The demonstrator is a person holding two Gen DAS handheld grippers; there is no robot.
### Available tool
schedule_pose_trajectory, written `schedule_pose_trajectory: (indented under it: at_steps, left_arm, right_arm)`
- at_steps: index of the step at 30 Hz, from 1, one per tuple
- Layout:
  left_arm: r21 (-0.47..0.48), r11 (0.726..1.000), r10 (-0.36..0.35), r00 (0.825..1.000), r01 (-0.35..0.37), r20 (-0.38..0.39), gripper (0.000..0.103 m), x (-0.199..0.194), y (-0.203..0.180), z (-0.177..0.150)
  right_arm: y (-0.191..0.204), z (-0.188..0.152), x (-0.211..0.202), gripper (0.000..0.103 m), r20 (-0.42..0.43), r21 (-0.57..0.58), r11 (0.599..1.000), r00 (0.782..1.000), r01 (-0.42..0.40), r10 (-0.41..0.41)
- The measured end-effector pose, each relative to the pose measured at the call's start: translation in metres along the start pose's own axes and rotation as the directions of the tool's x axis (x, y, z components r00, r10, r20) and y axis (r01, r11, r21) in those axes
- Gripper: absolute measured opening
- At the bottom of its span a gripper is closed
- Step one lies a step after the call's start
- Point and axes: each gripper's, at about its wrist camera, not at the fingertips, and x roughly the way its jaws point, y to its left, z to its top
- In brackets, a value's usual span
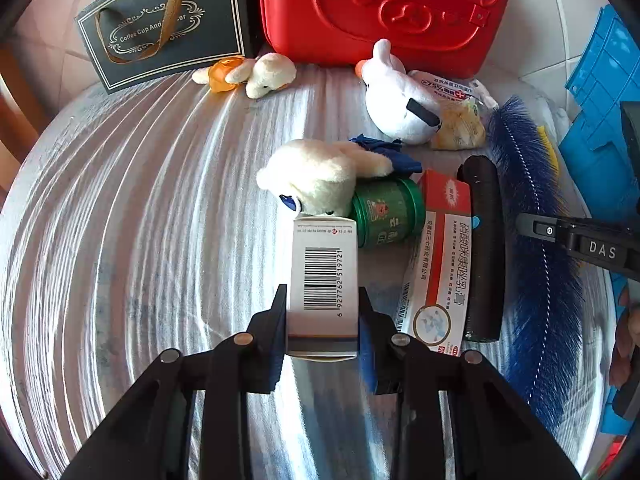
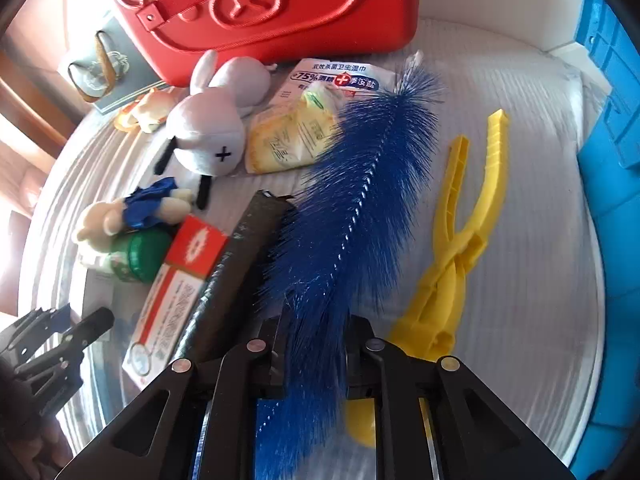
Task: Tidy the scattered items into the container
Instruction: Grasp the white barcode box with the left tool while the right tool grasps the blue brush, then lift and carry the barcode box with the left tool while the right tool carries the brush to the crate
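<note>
My left gripper (image 1: 322,300) is shut on a white medicine box with a barcode (image 1: 323,276), held just above the striped cloth. Beyond it lie a cream plush bear (image 1: 316,176), a green jar (image 1: 386,212), a red-and-white ointment box (image 1: 438,256) and a black bar (image 1: 484,248). My right gripper (image 2: 318,320) is shut on a blue bristle brush (image 2: 360,200). Yellow plastic tongs (image 2: 460,240) lie to its right. A white plush rabbit (image 2: 212,132), a wet-wipes pack (image 2: 332,76) and a yellow packet (image 2: 288,140) lie farther back. The blue crate (image 2: 612,160) stands at the right edge.
A red case (image 1: 384,8) stands at the back, with a dark paper gift bag (image 1: 160,28) to its left. A small cream plush with an orange piece (image 1: 248,74) lies in front of the bag. The right gripper shows at the right of the left wrist view (image 1: 576,240).
</note>
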Motion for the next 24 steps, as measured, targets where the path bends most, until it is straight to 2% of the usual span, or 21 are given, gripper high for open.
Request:
schedule_pose_trajectory:
  at_steps: [8, 11, 15, 24]
  left_arm:
    - [-0.048, 0.999, -0.025, 1.0, 0.025, -0.008, 0.029, -0.011, 0.012, -0.009]
    - [-0.098, 0.995, -0.03, 0.999, 0.027, -0.03, 0.029, -0.012, 0.027, -0.02]
    - [-0.119, 0.993, -0.018, 0.999, 0.012, -0.049, 0.029, -0.018, 0.041, -0.039]
    - [-0.11, 0.994, -0.002, 1.0, -0.001, -0.021, 0.029, -0.059, 0.05, -0.065]
  right_arm:
    - [0.01, -0.027, -0.027, 0.013, 0.001, 0.016, 0.999, 0.999, -0.034, 0.034]
    - [0.01, -0.041, -0.031, 0.013, -0.007, 0.03, 0.998, 0.999, -0.047, 0.047]
    - [0.016, -0.06, -0.038, 0.013, -0.013, 0.024, 0.998, 0.998, -0.056, 0.056]
    - [0.027, -0.098, -0.082, 0.012, 0.014, -0.008, 0.999, 0.998, -0.054, 0.054]
